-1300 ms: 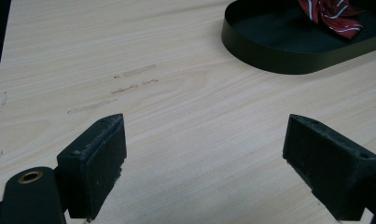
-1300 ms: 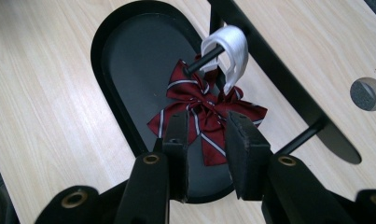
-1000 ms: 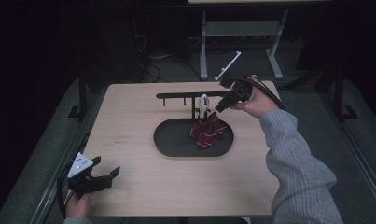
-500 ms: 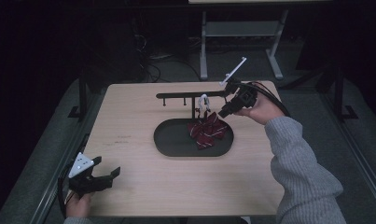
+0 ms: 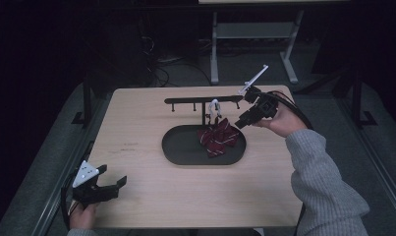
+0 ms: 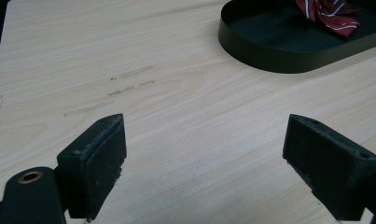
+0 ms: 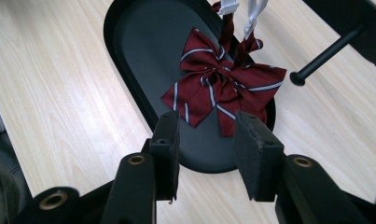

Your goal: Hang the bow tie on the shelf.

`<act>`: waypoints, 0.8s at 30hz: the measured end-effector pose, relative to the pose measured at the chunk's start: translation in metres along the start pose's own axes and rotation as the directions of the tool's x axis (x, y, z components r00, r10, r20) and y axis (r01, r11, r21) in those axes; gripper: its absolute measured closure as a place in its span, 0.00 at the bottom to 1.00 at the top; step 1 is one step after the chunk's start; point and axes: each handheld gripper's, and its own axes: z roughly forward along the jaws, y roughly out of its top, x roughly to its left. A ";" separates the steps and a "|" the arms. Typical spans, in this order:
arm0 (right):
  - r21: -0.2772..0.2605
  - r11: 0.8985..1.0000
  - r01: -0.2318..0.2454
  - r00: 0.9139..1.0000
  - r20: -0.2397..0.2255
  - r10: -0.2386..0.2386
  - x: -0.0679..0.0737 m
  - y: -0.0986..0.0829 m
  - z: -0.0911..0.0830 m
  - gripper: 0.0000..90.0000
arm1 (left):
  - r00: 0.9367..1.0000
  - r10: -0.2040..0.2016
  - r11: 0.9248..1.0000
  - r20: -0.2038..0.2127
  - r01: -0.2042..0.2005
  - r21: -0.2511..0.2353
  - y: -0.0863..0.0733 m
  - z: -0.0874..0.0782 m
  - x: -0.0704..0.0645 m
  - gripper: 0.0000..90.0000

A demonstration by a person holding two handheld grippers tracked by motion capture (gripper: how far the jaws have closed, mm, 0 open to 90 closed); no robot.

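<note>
Right gripper [image 5: 242, 121] held above the far right part of the table, beside the tray's right end, jaws parted a little with nothing between them; in the right gripper view [image 7: 205, 140] aimed down at the bow, pads clear of the cloth. Left gripper [image 5: 106, 187] resting low at the near left corner in a hand [image 5: 80, 216], jaws spread wide over bare wood; same wide gap in the left gripper view [image 6: 204, 158]. Largest of all, a pale wooden table [image 5: 136, 147], with a few faint scuff marks [image 6: 129, 84] left of centre. On it, near the middle, a black oval tray [image 5: 183, 147] with a low rim. Rising behind the tray, a black rack [image 5: 200, 101] with a horizontal bar and short pegs. Draped onto the tray's right half, a dark red bow tie [image 5: 218, 136] with thin pale stripes, its straps running up to a white clip [image 5: 215, 107] at the rack; whether the clip hangs from a peg cannot be told. Grey sleeve [image 5: 323, 187] entering from the lower right.
</note>
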 end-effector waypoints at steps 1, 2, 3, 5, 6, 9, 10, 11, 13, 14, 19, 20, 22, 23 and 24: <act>0.000 1.000 0.002 1.000 0.001 -0.002 0.000 -0.001 0.000 0.66 | 1.000 -0.002 1.000 0.000 0.002 0.000 0.000 0.000 0.000 0.14; 0.001 1.000 0.003 1.000 0.003 -0.003 0.000 -0.002 0.000 0.66 | 1.000 -0.002 1.000 0.000 0.002 0.000 0.000 0.000 0.000 0.14; 0.001 1.000 0.003 1.000 0.003 -0.003 0.000 -0.002 0.000 0.66 | 1.000 0.000 1.000 0.000 0.000 0.000 0.000 0.000 0.000 0.14; 0.000 1.000 0.002 1.000 -0.001 -0.002 0.001 -0.003 0.001 0.66 | 1.000 0.000 1.000 0.000 0.000 0.000 0.000 0.000 0.000 0.14; -0.002 1.000 0.002 1.000 -0.001 -0.002 0.001 -0.004 0.001 0.65 | 1.000 -0.001 1.000 0.000 0.001 -0.001 0.000 0.000 0.000 0.14; -0.003 1.000 0.000 1.000 -0.001 0.000 0.002 -0.007 0.003 0.64 | 1.000 0.000 1.000 0.000 0.000 0.001 0.000 0.000 0.000 0.14; -0.004 1.000 -0.004 1.000 -0.003 0.004 0.002 -0.009 0.004 0.63 | 1.000 0.001 1.000 0.001 -0.001 0.000 0.000 0.000 0.000 0.14; -0.006 1.000 -0.004 1.000 -0.001 0.004 0.003 -0.010 0.004 0.62 | 1.000 0.001 1.000 0.000 -0.001 0.000 0.000 0.000 0.000 0.14; -0.003 1.000 -0.006 1.000 0.000 0.006 0.003 -0.012 0.005 0.62 | 1.000 0.002 1.000 0.000 -0.002 0.000 0.000 0.000 0.000 0.14; -0.005 1.000 -0.011 1.000 0.000 0.011 0.003 -0.014 0.006 0.60 | 1.000 0.003 1.000 0.000 -0.003 -0.001 0.000 0.000 0.000 0.14; -0.005 1.000 -0.016 1.000 -0.002 0.016 0.003 -0.020 0.008 0.59 | 1.000 0.004 1.000 0.000 -0.004 -0.001 0.000 0.000 -0.001 0.14; -0.004 1.000 -0.022 1.000 -0.008 0.022 0.003 -0.023 0.009 0.58 | 1.000 0.005 1.000 -0.001 -0.005 -0.001 0.000 0.000 -0.001 0.14; -0.004 1.000 -0.023 1.000 -0.008 0.023 0.004 -0.025 0.009 0.58 | 1.000 0.006 1.000 -0.001 -0.006 0.001 0.000 0.000 0.000 0.14; -0.004 1.000 -0.023 1.000 -0.008 0.023 0.004 -0.026 0.010 0.58 | 1.000 0.004 1.000 -0.001 -0.004 0.000 0.000 0.000 -0.001 0.14; -0.004 1.000 -0.024 1.000 -0.007 0.024 0.005 -0.027 0.011 0.58 | 1.000 0.006 1.000 -0.001 -0.006 -0.003 0.000 0.000 -0.001 0.14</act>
